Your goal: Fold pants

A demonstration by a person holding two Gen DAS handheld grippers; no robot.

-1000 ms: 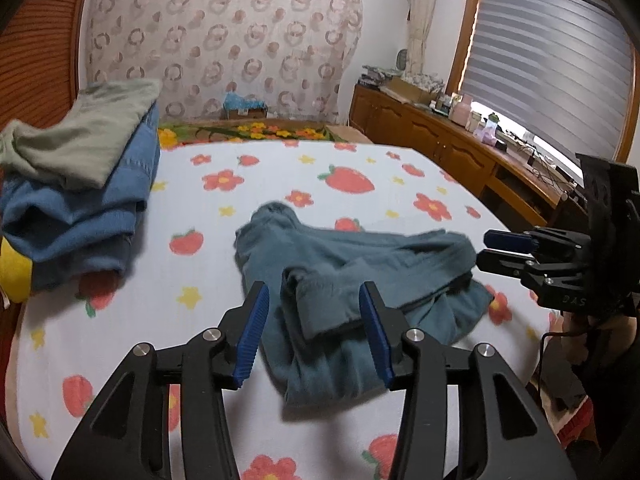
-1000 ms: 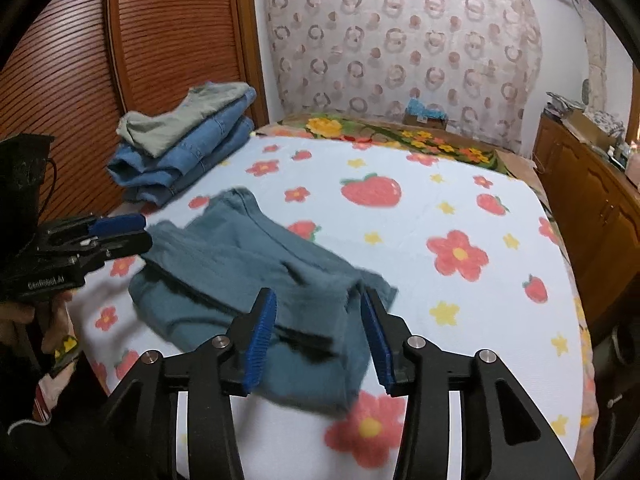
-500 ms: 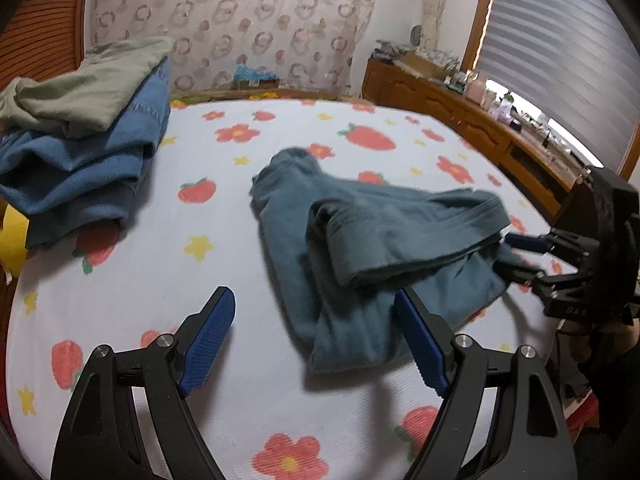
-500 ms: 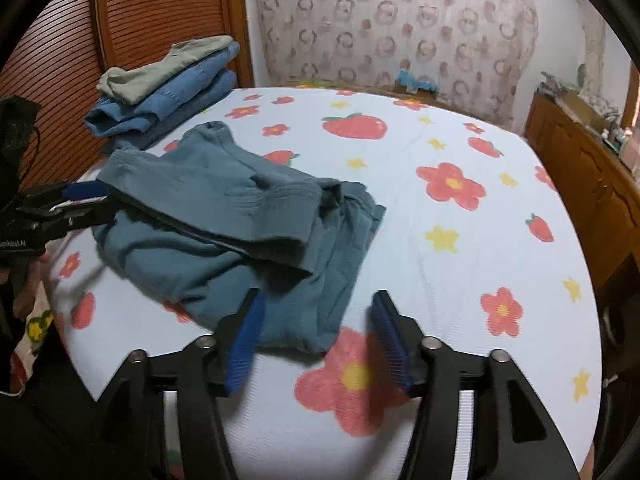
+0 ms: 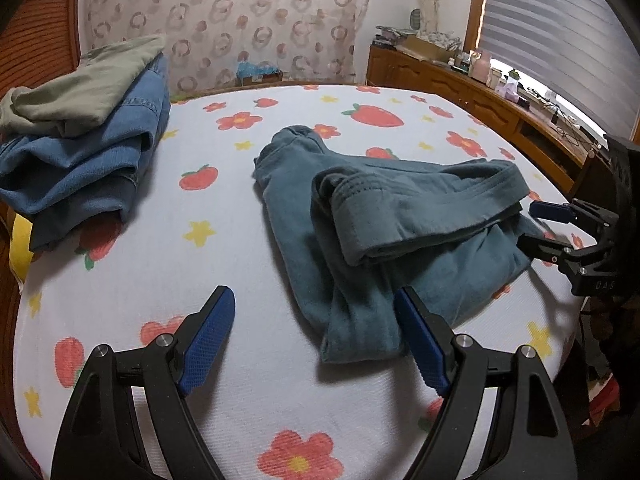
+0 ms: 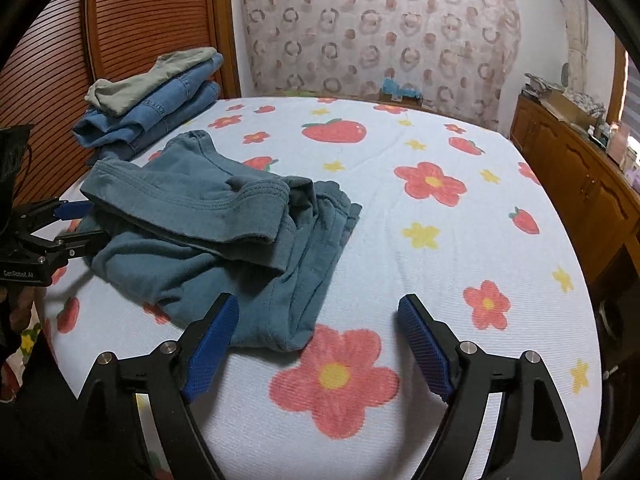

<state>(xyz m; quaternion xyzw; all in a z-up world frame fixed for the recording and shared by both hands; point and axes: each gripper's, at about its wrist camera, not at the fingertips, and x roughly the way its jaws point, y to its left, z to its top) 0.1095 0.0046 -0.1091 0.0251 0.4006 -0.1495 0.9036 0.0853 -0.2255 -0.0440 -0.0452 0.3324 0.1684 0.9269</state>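
Crumpled teal pants (image 5: 380, 232) lie in a heap on the bed, waistband folded over on top. My left gripper (image 5: 313, 294) hangs open just short of the heap's near hem, with its right finger beside the cloth. From the right wrist view the same pants (image 6: 208, 220) lie ahead and to the left. My right gripper (image 6: 318, 302) has its jaws opening, with only bedsheet between the pads and the hem by the left finger. Each gripper shows in the other's view, the right gripper (image 5: 532, 226) and the left gripper (image 6: 90, 222), both at the edge of the heap.
A pile of folded jeans topped by an olive garment (image 5: 80, 152) (image 6: 152, 108) sits at the bed's far left corner. The white strawberry-and-flower bed cover (image 6: 440, 240) spreads right of the pants. A wooden cabinet (image 6: 580, 168) runs along the right side and a slatted wardrobe (image 6: 140, 20) stands at the left.
Both pairs of jaws have spread much wider. Both grippers have sunk toward the bed, and the pants now lie ahead of the fingers instead of between them.
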